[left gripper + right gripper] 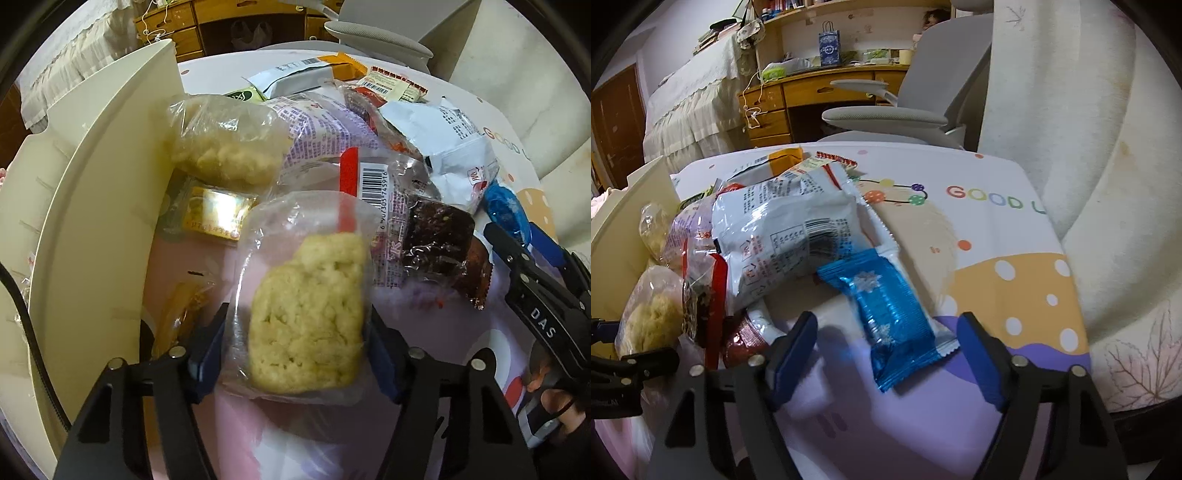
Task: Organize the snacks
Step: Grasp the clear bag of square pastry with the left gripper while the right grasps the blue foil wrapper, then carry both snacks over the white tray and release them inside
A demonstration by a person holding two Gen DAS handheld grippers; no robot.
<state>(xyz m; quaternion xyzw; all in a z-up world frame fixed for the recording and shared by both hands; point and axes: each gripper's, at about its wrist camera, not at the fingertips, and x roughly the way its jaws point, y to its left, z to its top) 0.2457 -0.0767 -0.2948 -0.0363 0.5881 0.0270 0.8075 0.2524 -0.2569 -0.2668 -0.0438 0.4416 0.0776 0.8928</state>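
Left wrist view: left gripper (295, 350) has its blue pads at both sides of a clear plastic bag holding a pale yellow crumbly cake (306, 317). The pads look to be touching the bag's sides, so I read it as gripped, jaws about half open. The bag's long axis runs away from the fingers, toward the pile. A cream plastic bin wall (92, 221) stands just to the left, probably the drop target.

Right wrist view: right gripper (886, 354) is open, nothing pinched. A blue foil snack packet with snowflake print (886, 317) lies on the printed tablecloth (1015, 229) between the pads, nearer the right-hand pad. Long axis is diagonal, upper left to lower right, so the jaws would close roughly across its width. Right hand is nearer this one.

Counts: two clear bags of yellow cake, the second (225, 144) by the bin wall; one blue packet; one large white crinkled bag (790, 236); one dark brownie-like bar (439, 236).
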